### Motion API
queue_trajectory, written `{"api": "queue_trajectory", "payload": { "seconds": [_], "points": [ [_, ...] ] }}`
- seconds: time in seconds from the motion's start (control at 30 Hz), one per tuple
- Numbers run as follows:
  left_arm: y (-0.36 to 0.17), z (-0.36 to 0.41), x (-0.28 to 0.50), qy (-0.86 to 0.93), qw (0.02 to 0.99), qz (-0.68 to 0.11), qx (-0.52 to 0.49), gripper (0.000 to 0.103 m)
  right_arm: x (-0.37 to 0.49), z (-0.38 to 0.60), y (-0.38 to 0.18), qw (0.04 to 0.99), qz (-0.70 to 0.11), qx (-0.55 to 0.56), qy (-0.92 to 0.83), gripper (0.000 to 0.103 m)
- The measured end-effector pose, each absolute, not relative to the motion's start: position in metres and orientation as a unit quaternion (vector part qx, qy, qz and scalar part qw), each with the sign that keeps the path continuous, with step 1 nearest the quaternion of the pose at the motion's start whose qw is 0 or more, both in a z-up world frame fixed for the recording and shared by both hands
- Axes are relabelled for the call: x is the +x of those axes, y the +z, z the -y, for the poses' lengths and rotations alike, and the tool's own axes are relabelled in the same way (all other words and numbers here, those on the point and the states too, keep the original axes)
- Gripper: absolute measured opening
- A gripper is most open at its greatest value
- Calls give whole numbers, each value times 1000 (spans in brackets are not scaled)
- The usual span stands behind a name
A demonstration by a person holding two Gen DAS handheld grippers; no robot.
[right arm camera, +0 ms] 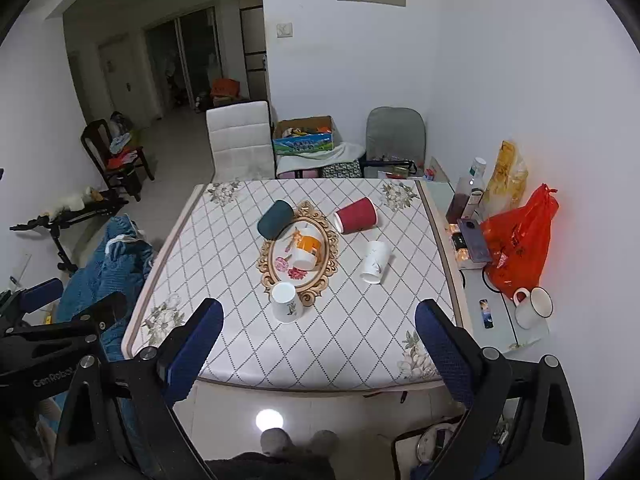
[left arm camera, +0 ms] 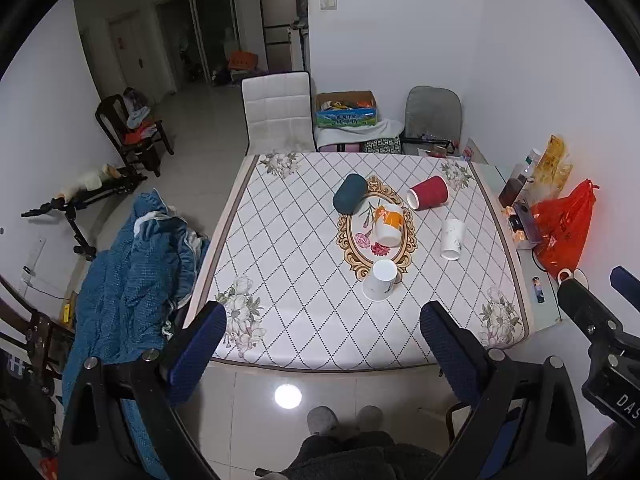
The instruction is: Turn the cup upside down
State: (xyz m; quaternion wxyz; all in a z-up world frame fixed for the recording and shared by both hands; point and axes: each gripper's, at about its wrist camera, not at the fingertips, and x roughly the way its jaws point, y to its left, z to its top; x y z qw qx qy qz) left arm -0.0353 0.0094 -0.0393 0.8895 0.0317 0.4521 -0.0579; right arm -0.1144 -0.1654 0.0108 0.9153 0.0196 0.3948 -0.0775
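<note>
Short of the table's near edge, left gripper [left arm camera: 323,344] and right gripper [right arm camera: 319,340] hang spread, empty. Nearest white cup [left arm camera: 380,281] stands near-centre on the tablecloth [left arm camera: 288,264]; probably light, crushable paper, so pinch mid-wall gently.

Five cups [left arm camera: 380,280] on the bench [left arm camera: 288,280], chair [left arm camera: 277,114] behind it, mug [right arm camera: 534,307] at its right.

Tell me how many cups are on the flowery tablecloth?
5: a dark teal cup far left, a red cup far right, an orange-and-white cup in the middle, a white cup on the right, and a white cup nearest. None looks hidden.
</note>
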Motion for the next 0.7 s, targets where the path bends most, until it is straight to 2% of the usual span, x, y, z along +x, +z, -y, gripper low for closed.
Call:
{"api": "queue_trajectory", "payload": {
  "seconds": [0.7],
  "points": [
    [-24,-7,-50,-49,895,-443,17,99,-116,173,22,916,-394,9,-76,99]
  ]
}}
